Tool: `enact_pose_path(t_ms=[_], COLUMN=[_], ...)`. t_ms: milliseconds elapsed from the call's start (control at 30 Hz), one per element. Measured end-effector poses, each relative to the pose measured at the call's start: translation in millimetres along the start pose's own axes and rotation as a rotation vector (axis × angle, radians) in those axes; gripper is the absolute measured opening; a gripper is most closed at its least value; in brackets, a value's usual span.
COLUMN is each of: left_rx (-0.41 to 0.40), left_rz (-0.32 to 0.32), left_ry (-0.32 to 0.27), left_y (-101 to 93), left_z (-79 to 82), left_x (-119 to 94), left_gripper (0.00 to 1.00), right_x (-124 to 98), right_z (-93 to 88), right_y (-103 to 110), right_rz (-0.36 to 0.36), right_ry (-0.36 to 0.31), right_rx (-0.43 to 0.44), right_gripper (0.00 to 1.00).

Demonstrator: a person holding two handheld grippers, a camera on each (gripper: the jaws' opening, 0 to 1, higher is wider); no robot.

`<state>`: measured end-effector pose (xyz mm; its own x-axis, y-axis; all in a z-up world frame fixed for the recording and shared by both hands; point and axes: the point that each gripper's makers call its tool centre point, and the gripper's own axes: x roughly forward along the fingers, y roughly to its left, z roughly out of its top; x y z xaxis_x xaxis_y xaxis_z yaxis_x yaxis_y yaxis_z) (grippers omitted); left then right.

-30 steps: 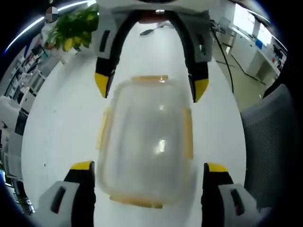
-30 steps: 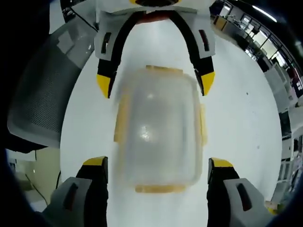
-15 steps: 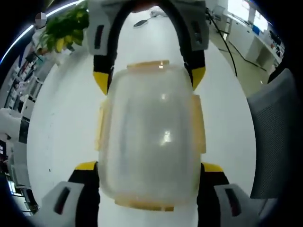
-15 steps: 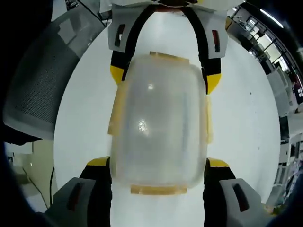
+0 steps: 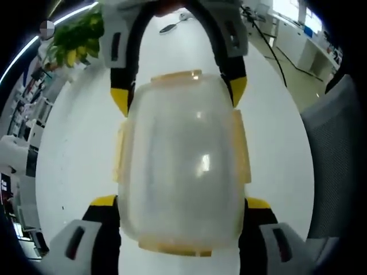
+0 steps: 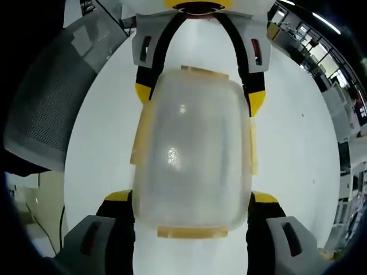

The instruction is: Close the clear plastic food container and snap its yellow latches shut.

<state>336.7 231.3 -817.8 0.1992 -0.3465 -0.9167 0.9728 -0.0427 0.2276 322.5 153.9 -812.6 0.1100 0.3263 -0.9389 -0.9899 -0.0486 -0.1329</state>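
The clear plastic container (image 5: 180, 166) (image 6: 192, 149) lies on the white table (image 5: 69, 149) with its lid on. Yellow latches (image 5: 239, 152) flare out along its sides, and another latch (image 5: 178, 249) sits at the near end. My left gripper (image 5: 180, 201) is open, its yellow-tipped jaws astride the near end and close against the container's sides. My right gripper (image 5: 179, 94) faces it from the far end, also open and astride. In the right gripper view, the right gripper (image 6: 192, 197) flanks the near end and the left gripper (image 6: 200, 97) the far end.
A grey mesh chair (image 5: 338, 143) (image 6: 46, 103) stands beside the table edge. A leafy plant (image 5: 77, 37) stands at the table's far left corner in the left gripper view. A black cable (image 5: 269, 46) trails off the table behind the right gripper.
Both grippers have moved in toward each other, so their jaws now straddle the container's ends instead of standing off from it. The container has stayed on the table.
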Motion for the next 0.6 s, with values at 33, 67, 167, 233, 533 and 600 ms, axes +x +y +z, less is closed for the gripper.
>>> enact_pose_path(t_ms=[33, 67, 167, 233, 533, 600], left_rx=[0.0, -0.003, -0.015, -0.069, -0.052, -0.063], left_rz=[0.0, -0.001, -0.034, -0.063, -0.075, -0.073], left_ry=[0.006, 0.011, 0.031, 0.029, 0.113, 0.109], left_y=[-1.0, -2.0, -6.9, -9.9, -14.7, -15.0], left_z=[-2.3, -4.8, -14.6, -19.1, -51.1, -57.8], left_x=[-0.8, -2.1, -7.9, -13.0, -23.0, -25.6], left_gripper=[0.83, 0.83, 0.83, 0.82, 0.81, 0.81], right_x=[0.8, 1.7, 5.0, 7.7, 18.4, 20.4], right_z=[2.1, 4.7, 12.2, 17.7, 51.2, 56.0], right_y=[0.3, 0.7, 2.2, 2.5, 5.3, 4.1], right_rz=[0.002, 0.004, 0.012, 0.013, 0.005, 0.007], right_ry=[0.0, 0.0, 0.008, 0.009, -0.012, -0.016], right_rx=[-0.003, -0.007, -0.034, -0.045, -0.053, -0.06], right_gripper=[0.78, 0.78, 0.79, 0.79, 0.79, 0.79])
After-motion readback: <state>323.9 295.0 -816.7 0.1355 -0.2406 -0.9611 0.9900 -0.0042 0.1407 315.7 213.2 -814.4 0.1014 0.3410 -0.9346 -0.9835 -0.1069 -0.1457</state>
